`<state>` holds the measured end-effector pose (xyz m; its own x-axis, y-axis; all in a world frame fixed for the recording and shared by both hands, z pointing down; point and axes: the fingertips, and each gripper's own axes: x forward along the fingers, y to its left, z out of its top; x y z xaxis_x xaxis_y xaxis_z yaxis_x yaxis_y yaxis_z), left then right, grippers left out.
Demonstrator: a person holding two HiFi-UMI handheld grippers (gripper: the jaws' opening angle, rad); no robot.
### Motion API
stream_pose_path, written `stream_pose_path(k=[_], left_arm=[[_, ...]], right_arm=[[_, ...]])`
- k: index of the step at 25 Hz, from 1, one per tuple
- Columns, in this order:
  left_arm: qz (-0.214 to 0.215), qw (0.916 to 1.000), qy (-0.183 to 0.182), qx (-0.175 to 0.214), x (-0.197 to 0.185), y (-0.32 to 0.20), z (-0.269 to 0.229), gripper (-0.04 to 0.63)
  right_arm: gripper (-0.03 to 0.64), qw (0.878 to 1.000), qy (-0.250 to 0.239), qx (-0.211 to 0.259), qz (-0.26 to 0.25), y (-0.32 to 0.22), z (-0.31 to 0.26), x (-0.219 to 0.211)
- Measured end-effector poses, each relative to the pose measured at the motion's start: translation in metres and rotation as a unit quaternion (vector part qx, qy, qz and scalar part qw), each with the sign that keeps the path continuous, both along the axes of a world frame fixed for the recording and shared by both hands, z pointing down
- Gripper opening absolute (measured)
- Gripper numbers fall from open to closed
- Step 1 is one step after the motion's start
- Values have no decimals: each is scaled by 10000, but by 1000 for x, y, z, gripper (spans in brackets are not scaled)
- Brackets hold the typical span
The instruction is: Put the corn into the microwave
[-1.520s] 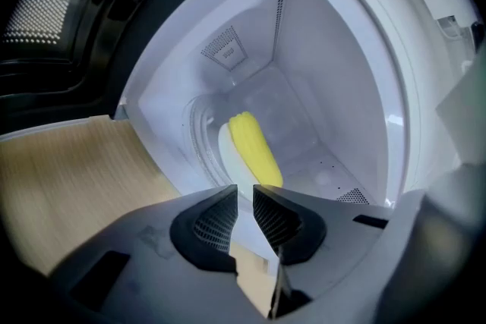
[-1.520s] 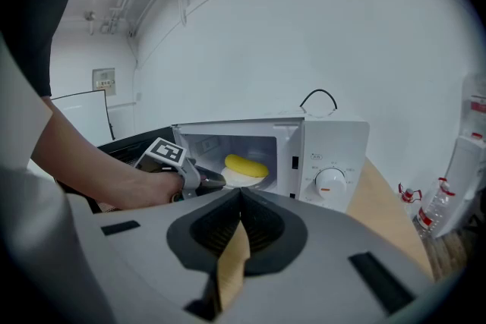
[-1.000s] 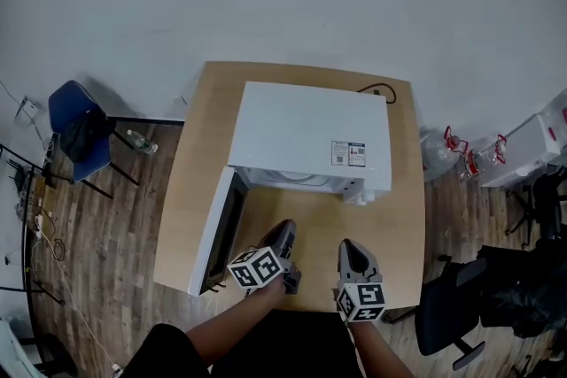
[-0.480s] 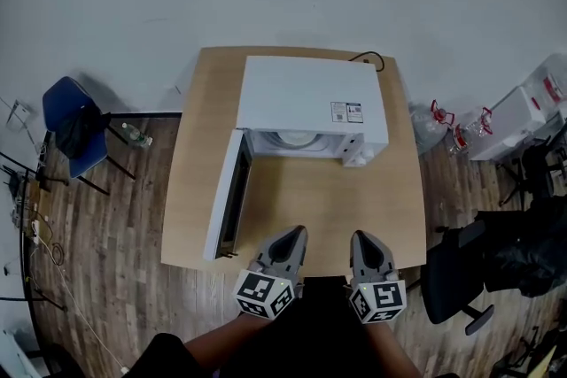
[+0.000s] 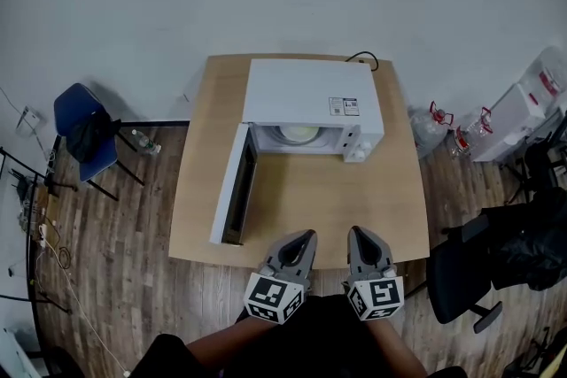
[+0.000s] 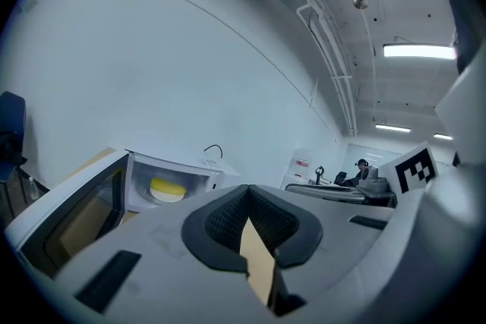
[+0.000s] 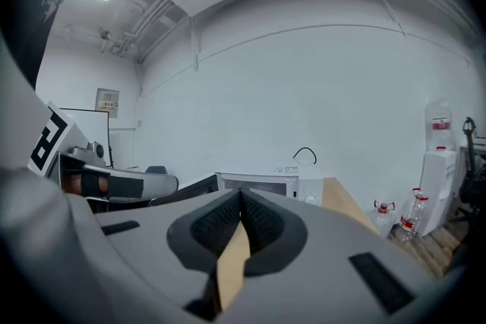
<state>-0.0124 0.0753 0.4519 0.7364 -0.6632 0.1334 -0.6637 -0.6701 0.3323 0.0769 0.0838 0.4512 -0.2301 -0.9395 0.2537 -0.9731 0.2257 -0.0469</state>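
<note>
Corn (image 6: 167, 186) sits inside microwave (image 5: 310, 97). Microwave door (image 5: 232, 195) swung wide open. At near edge of table (image 5: 328, 208): left tongs (image 5: 304, 240) pinched together, nothing in them; right tongs (image 5: 359, 236) pinched together too, nothing held.

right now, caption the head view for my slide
Corn inside the open microwave; left gripper and right gripper shut, empty, at the near table edge.
</note>
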Motion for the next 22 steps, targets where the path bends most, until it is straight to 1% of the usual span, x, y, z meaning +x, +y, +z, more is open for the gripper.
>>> stream_pose_path(k=[4, 9, 15, 22], left_arm=[[-271, 9992, -249, 132, 0, 12, -3, 14], [-793, 9961, -351, 143, -14, 24, -8, 14], [-1103, 9932, -307, 220, -3, 51, -13, 14], [-1348, 9900, -314, 289, 3, 84, -18, 14]], right_arm=[[60, 9999, 54, 59, -153, 8, -8, 4], [60, 9994, 115, 176, -290, 26, -19, 25], [60, 9986, 195, 373, -316, 46, -32, 61], [60, 9979, 156, 382, -503, 87, -29, 77]])
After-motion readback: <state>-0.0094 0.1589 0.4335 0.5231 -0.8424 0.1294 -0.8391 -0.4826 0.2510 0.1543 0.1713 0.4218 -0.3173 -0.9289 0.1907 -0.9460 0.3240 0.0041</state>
